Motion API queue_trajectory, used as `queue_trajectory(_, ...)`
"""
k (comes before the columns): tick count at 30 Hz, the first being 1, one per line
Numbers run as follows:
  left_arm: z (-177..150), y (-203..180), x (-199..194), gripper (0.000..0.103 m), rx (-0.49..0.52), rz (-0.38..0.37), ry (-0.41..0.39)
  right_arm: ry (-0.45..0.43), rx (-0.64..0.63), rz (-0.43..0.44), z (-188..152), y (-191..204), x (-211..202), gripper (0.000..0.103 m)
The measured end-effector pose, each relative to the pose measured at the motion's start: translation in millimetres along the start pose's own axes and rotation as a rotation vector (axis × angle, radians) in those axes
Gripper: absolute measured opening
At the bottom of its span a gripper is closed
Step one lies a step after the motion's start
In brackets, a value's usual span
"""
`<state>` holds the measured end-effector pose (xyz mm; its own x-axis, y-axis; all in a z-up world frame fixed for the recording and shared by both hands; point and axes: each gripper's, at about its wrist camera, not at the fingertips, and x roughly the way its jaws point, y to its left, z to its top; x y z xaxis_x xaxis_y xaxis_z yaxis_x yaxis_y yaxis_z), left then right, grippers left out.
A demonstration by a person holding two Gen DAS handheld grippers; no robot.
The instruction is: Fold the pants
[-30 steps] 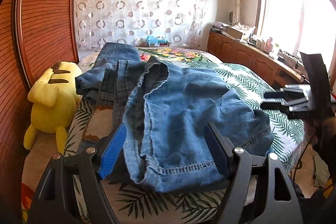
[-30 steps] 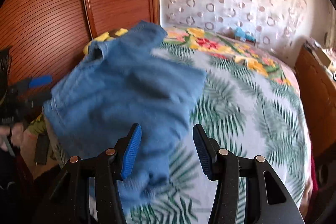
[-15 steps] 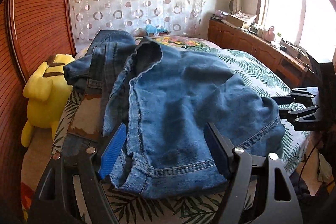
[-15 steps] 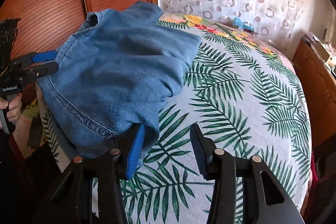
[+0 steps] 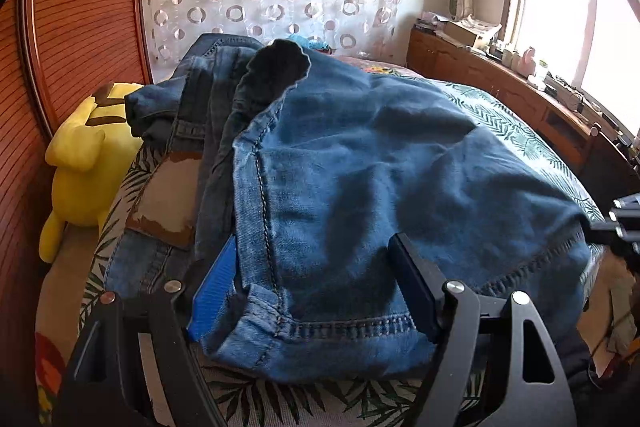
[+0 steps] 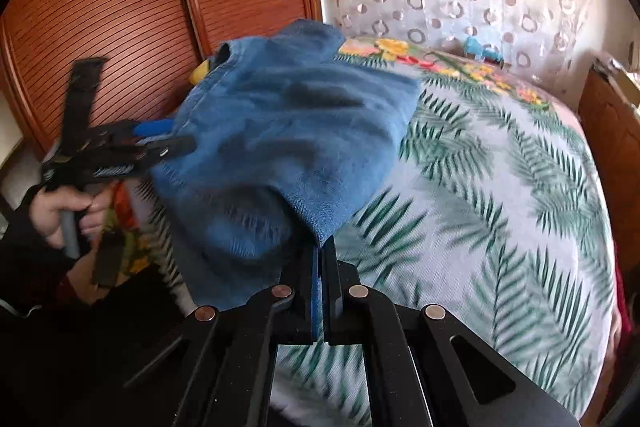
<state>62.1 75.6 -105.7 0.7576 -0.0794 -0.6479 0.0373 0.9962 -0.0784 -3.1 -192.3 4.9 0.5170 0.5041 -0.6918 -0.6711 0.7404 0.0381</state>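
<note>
The blue denim pants [image 5: 360, 187] look matt and coarse-woven, with pale stitched hems. The palm-leaf printed bed sheet [image 6: 500, 187] is smooth cloth. The ribbed reddish wooden wardrobe doors [image 6: 120, 7] shine slightly.

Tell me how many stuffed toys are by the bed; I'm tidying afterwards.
1: a yellow plush toy wedged between the bed's left edge and the wooden wall panels. The jeans may hide others.

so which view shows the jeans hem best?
Left wrist: the stitched hem of the jeans runs sharp across the foreground. Right wrist shows only blurred denim, no hem stitching readable.
</note>
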Motion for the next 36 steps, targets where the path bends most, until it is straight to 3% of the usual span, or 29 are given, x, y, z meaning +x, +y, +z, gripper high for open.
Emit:
queue_trajectory(13, -2, 1, 0, 0.077, 0.000, 0.002, -0.002, 0.031, -0.008, -0.004, -22, 16, -15, 0.000)
queue_trajectory(20, 7, -6, -20, 0.077, 0.003, -0.013, -0.038, -0.026, 0.040, -0.022, -12, 1, -29, 0.001)
queue_trajectory(26, 22, -34, -39, 0.077, 0.046, -0.048, -0.083, -0.062, 0.054, -0.102, 3, -19, -35, 0.021)
queue_trajectory(31, 32, -56, -29, 0.077, 0.086, -0.082, -0.074, -0.097, 0.092, -0.119, 30, -43, -21, 0.022)
queue_trajectory(36, 30, -70, -8, 0.077, 0.108, -0.108, -0.037, -0.090, 0.120, -0.112, 67, -62, 19, 0.022)
